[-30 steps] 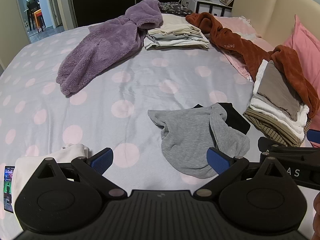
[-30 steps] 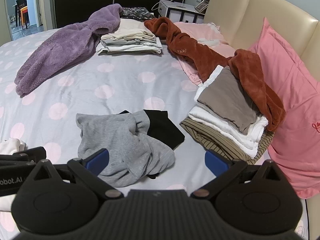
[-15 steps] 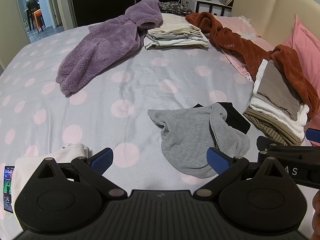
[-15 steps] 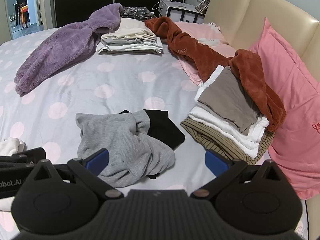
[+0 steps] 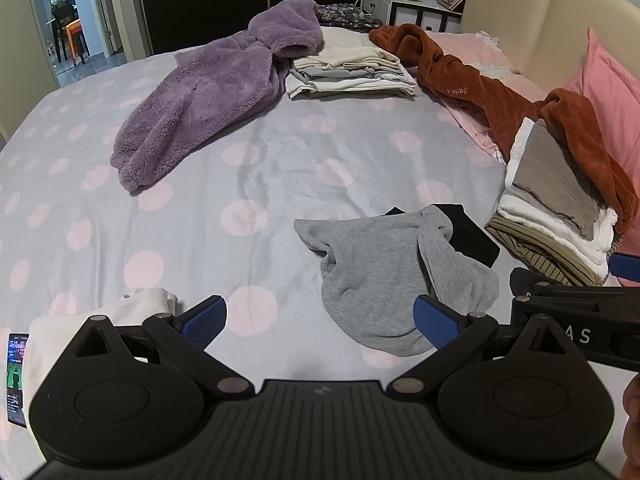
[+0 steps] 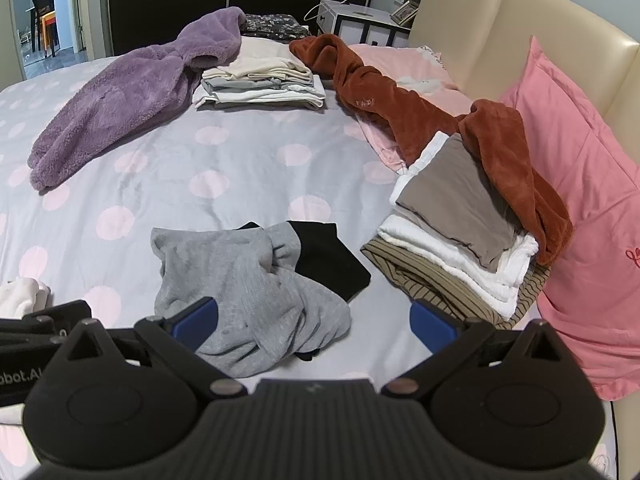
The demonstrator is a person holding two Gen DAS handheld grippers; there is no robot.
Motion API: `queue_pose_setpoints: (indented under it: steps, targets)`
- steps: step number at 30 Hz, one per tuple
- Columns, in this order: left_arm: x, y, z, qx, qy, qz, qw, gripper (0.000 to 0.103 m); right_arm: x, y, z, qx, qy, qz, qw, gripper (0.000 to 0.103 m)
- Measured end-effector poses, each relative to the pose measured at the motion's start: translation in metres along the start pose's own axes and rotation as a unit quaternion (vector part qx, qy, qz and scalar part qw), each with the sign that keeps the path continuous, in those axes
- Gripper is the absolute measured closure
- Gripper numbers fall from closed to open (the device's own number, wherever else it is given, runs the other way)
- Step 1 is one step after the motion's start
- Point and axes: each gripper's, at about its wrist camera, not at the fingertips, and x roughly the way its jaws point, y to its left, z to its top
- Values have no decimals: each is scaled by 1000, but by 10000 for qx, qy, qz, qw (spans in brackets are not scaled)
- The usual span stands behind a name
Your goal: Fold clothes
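Looking through the left wrist view: left gripper [image 5: 320, 318] has its jaws spread wide, nothing between them, poised low over the bed [image 5: 280, 160]. The crumpled grey garment [image 5: 384, 276] lies just ahead and right of centre, partly over a black garment [image 5: 470, 232]. The right fingertip overlaps the grey hem in the picture; whether it touches cannot be told. Judged step: approach for a first grasp. To do it well, take one free corner or hem of the grey layer only, pinch a single thickness, and keep clear of the black piece beneath. This view alone shows a white garment [image 5: 136, 312] at the near left and a lit phone [image 5: 16, 376] beside it. The right tool's body shows at the far right edge.

Right wrist view: right gripper [image 6: 314, 320] also stands open and empty, with the grey garment [image 6: 248, 280] between and ahead of its fingers. This view shows more of the black garment [image 6: 328, 256] and a dark scrap poking out at the grey piece's near edge, so the layers are tangled; lift slowly and shake apart before flattening. It shows the folded stack [image 6: 456, 224] and pink pillow [image 6: 580, 184] more fully; that stack is a likely drop point.
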Motion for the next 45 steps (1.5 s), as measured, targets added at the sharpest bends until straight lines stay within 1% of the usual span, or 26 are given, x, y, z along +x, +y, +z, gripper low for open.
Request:
queue_pose_setpoints:
  steps: [22,29,32,37,41,45]
  targets:
    - [1,-4,0,23,-20,-12,10000,1,2,-4,-1,-1,-19,4,10000,1]
    - [18,-7,-1,110,32,141,9998,1,14,-1,-4,-306,4,14,9995,1]
    - [21,-6,0,107,41,128,9999,1,18,0,-6,-516,11,83,9986,1]
    - [24,-3,1,15,-43,112,9999,1,20,-4,-5,-511,84,211,9984,1]
    - [35,0,-4,-73,-24,145,9999,1,24,-5,1,-593,100,336,9976,1]
    - [53,0,-12,-194,71,140,9997,1,31,2,4,-1007,16,469,9938,1]
